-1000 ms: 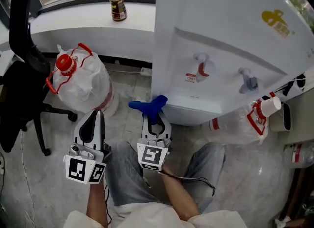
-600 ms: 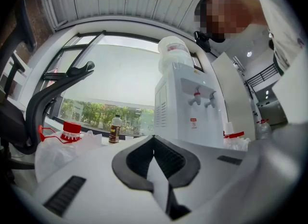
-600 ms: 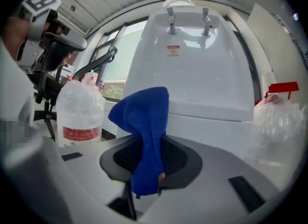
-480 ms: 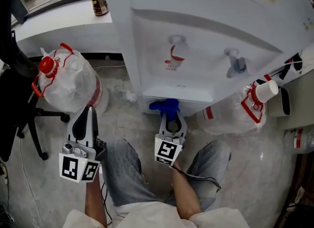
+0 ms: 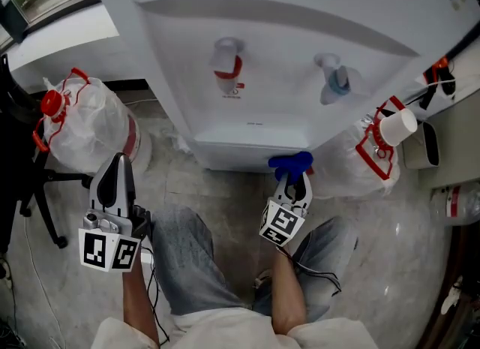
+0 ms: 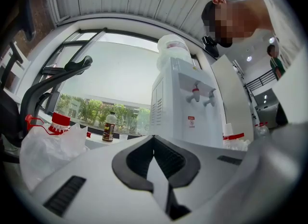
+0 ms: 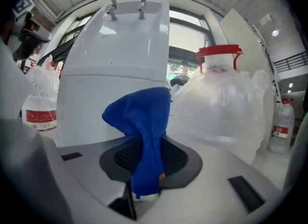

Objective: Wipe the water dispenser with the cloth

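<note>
Jaws grip cloth [image 7: 143,122]; only left gripper view shows bottle [image 6: 109,127].

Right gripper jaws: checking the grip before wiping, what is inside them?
The blue cloth, pinched in the shut right gripper; its bunched end sticks out. The part between the pads is hidden.

The pale marbled floor [image 5: 225,194] carries the white water dispenser [image 5: 255,126]. A bagged left jug [image 5: 82,126] and right jug [image 5: 352,167] flank it. A black chair base [image 5: 41,201] stands far left.
</note>
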`<state>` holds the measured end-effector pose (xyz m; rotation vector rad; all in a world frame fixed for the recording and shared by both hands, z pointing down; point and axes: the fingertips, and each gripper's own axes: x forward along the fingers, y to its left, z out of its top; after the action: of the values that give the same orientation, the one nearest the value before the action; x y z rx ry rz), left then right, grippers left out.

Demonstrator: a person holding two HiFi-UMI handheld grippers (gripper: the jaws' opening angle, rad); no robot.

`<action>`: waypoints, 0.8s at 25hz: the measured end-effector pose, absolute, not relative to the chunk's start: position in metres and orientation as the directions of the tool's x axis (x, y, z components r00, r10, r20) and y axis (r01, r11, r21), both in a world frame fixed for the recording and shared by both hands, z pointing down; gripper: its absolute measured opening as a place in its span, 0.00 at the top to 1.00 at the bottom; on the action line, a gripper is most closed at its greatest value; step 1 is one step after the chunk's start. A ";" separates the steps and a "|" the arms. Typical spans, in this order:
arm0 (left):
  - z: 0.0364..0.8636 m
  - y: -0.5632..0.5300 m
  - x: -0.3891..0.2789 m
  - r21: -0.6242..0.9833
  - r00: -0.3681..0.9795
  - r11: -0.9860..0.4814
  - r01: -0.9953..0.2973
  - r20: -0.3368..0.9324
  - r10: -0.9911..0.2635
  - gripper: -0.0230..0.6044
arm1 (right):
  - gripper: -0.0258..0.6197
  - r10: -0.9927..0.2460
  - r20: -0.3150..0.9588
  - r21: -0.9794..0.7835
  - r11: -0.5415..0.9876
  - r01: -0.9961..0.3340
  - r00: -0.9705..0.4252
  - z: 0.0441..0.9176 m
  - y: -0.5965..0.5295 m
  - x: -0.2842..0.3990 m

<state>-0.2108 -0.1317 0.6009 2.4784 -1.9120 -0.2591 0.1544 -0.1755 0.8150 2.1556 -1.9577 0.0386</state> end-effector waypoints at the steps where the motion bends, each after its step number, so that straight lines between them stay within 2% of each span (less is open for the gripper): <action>1: 0.601 -0.131 -0.210 0.096 0.246 -0.258 -0.961 -0.126 -0.961 0.95 | 0.79 -0.977 0.185 0.152 -0.082 -0.985 0.110 0.821 -0.176 0.156; 5: 0.601 -0.129 -0.217 0.090 0.231 -0.243 -0.966 -0.121 -0.965 0.95 | 0.79 -0.971 0.234 0.134 -0.014 -0.991 0.046 0.844 -0.175 0.133; 20: 0.610 -0.117 -0.248 0.067 0.180 -0.187 -0.980 -0.093 -0.979 0.95 | 0.79 -0.930 0.224 0.092 0.319 -0.943 -0.292 0.862 -0.177 -0.028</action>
<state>-0.2484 -0.1167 0.6099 2.4198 -2.0085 -0.1805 -0.0281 -0.1768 0.8620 1.7048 -2.3493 0.0842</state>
